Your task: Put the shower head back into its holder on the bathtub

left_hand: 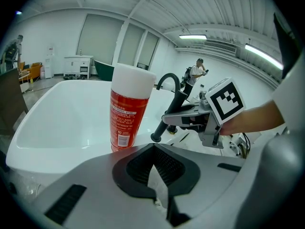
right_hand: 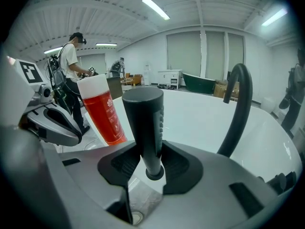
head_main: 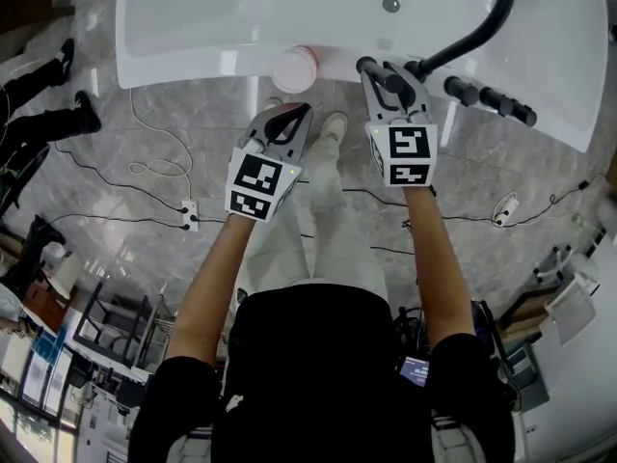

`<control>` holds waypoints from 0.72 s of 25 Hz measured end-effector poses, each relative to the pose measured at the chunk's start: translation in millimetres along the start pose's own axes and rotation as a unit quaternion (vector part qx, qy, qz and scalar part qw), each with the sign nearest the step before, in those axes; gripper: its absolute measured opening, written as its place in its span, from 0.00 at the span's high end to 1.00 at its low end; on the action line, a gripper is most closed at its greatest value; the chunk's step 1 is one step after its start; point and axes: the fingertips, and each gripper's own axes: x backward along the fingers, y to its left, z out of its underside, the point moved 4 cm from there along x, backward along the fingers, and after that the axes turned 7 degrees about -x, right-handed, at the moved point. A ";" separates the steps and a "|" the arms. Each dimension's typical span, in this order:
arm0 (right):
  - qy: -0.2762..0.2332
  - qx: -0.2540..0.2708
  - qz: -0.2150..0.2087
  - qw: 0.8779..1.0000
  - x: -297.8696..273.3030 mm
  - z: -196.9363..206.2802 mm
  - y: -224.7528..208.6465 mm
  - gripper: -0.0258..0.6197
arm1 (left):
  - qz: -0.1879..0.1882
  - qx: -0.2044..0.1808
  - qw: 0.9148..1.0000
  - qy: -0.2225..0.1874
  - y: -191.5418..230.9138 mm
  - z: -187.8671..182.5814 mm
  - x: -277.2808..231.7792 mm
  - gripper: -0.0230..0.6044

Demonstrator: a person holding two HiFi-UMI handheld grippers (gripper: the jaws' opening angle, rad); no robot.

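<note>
**Head view.** Your right tool (head_main: 383,75) is clamped on the shower head (head_main: 367,65) at the tub (head_main: 193,37) rim. A can (head_main: 294,68) stands near it. Your left tool (head_main: 294,119) sits short of the rim, probably to leave room.

**Left gripper view.** The jaws are together with nothing between them. Only this view shows the head tilted, its lower end apparently clear of the rim.

**Right gripper view.** The pads grip the head low on its shaft. I cannot pick out the holder.
</note>
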 end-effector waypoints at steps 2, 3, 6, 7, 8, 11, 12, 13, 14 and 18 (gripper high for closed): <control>-0.004 -0.004 -0.004 1.000 0.4 -1.9 0.8 0.74 | -0.001 0.000 1.000 0.000 0.9 0.4 0.9 0.94; -0.007 -0.007 -0.008 1.000 0.7 -3.1 1.5 0.74 | -0.001 0.000 1.000 -0.001 1.3 0.8 1.4 0.94; -0.009 -0.006 -0.013 1.000 2.2 -7.0 3.1 0.74 | -0.003 -0.002 1.000 0.000 2.3 1.3 4.2 0.94; -0.009 -0.004 -0.012 1.000 3.4 -8.7 3.5 0.74 | -0.004 -0.002 1.000 0.001 2.5 0.9 5.9 0.94; -0.010 -0.003 -0.012 1.000 5.0 -10.7 3.9 0.74 | -0.004 -0.001 1.000 0.001 2.4 0.2 7.7 0.94; -0.013 -0.002 -0.011 1.000 11.9 -16.7 5.9 0.74 | -0.005 -0.002 1.000 0.000 1.4 -3.5 14.6 0.94; -0.013 -0.003 -0.011 1.000 14.6 -18.4 6.6 0.74 | -0.006 -0.004 1.000 -0.001 1.3 -5.3 16.9 0.94; -0.014 -0.004 -0.010 1.000 17.4 -20.2 7.3 0.74 | -0.006 -0.007 1.000 -0.003 1.2 -7.6 19.1 0.94; -0.016 -0.005 -0.010 1.000 20.2 -21.9 7.9 0.73 | -0.007 -0.009 1.000 -0.005 1.1 -10.4 21.4 0.94; -0.020 -0.010 -0.007 1.000 34.6 -28.9 9.7 0.73 | -0.008 -0.017 1.000 -0.013 -1.9 -23.3 29.5 0.94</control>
